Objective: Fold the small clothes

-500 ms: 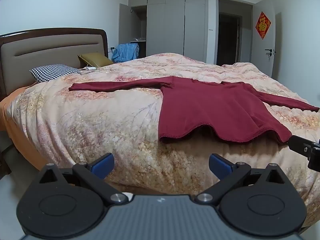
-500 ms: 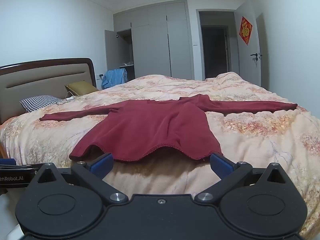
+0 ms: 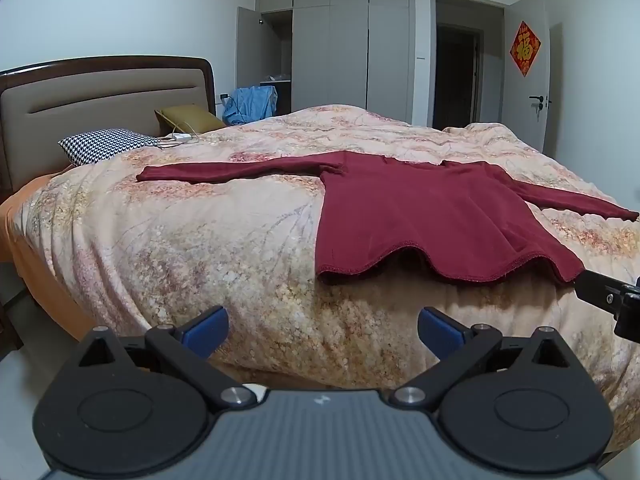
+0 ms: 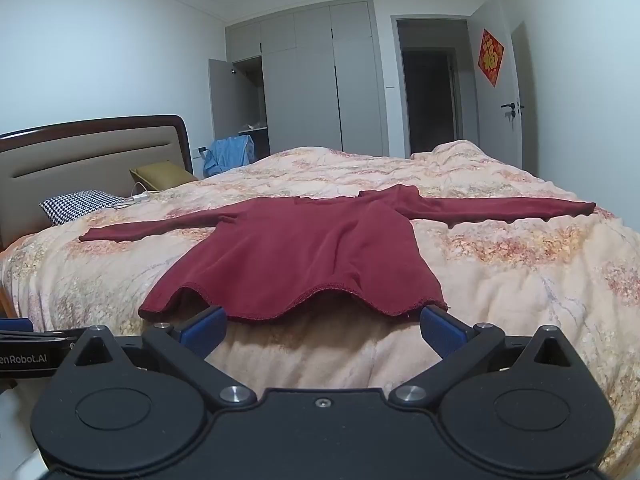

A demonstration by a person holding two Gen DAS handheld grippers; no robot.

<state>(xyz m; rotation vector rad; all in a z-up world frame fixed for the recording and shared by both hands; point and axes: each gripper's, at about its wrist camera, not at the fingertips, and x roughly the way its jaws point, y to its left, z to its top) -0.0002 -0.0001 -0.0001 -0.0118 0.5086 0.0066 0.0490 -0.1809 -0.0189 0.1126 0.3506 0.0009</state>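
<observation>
You are looking at a dark red long-sleeved knit top (image 3: pixel 432 216) that is lying flat on the bed's peach flowery blanket (image 3: pixel 224 248), its two sleeves reaching out to the sides and its wavy bottom edge lying nearest you. You are holding your left gripper (image 3: pixel 322 326) spread wide with nothing in it, low by the bed's edge. You are holding your right gripper (image 4: pixel 322 326) spread wide too, its blue fingertips (image 4: pixel 204 326) sitting just beside the wavy edge, gripping nothing
</observation>
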